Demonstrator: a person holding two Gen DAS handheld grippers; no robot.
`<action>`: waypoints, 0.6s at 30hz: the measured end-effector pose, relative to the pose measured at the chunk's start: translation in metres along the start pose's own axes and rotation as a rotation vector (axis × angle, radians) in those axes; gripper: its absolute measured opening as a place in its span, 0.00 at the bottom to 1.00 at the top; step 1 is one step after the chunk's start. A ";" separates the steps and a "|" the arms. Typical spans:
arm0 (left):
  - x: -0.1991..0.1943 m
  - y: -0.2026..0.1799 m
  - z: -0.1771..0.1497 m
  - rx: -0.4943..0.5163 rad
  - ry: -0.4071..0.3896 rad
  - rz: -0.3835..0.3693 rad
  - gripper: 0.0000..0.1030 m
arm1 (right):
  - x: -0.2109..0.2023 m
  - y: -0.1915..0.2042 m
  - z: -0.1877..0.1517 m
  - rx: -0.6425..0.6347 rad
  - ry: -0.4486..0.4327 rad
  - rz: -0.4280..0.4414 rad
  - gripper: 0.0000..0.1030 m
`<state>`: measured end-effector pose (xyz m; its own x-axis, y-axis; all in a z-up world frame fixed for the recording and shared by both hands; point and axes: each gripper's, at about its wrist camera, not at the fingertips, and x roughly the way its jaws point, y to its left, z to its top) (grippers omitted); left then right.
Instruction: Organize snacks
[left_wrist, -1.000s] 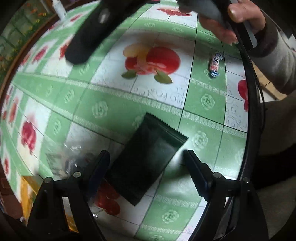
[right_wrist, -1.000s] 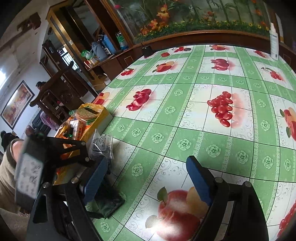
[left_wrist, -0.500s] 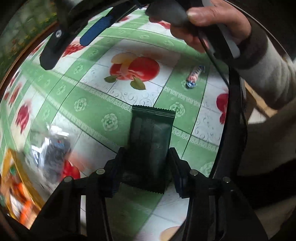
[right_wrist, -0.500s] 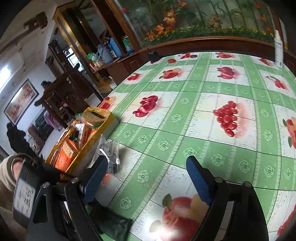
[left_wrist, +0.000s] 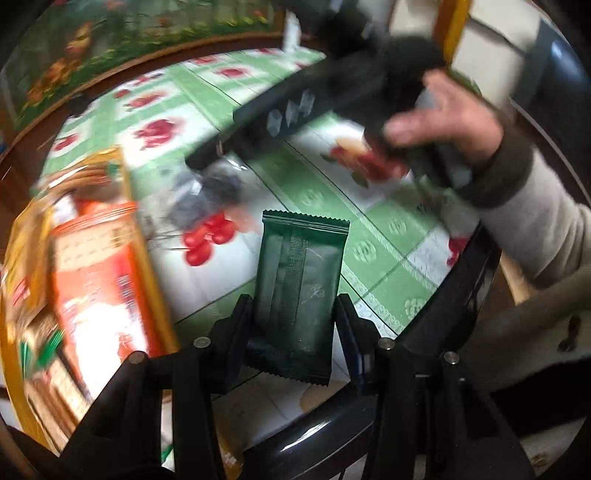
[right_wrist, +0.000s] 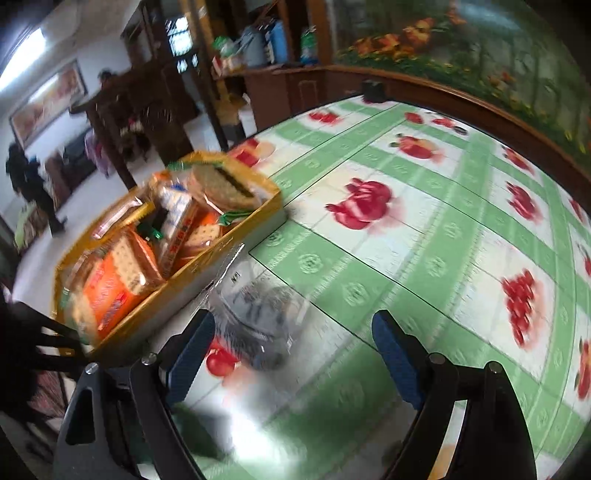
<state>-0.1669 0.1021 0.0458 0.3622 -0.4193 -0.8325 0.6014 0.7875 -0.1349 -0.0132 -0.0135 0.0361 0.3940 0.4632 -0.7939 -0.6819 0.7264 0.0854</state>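
Green fruit-print tablecloth covers the table – yellow snack box at its edge. Left gripper clamps a dark green packet above the cloth; right gripper stands apart, empty.

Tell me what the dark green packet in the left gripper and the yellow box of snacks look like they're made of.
Dark green packet: apparently plastic film, slightly glossy, with zigzag-cut ends and a back seam strip. Left gripper is shut on it.
Yellow box: probably cardboard, with thin, straight walls and a folded corner; blur leaves the finish unclear.
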 end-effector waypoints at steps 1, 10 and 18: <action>0.000 0.004 0.002 -0.017 -0.011 -0.004 0.46 | 0.010 0.006 0.005 -0.034 0.021 -0.007 0.85; -0.025 0.006 -0.017 -0.071 -0.088 -0.032 0.46 | 0.055 0.021 0.006 -0.153 0.183 0.094 0.80; -0.004 0.009 -0.004 -0.083 -0.080 -0.050 0.45 | 0.021 -0.014 -0.026 0.023 0.104 0.153 0.46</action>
<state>-0.1657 0.1124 0.0454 0.3909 -0.4908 -0.7787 0.5602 0.7981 -0.2218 -0.0117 -0.0269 0.0026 0.2202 0.5153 -0.8282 -0.7141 0.6636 0.2231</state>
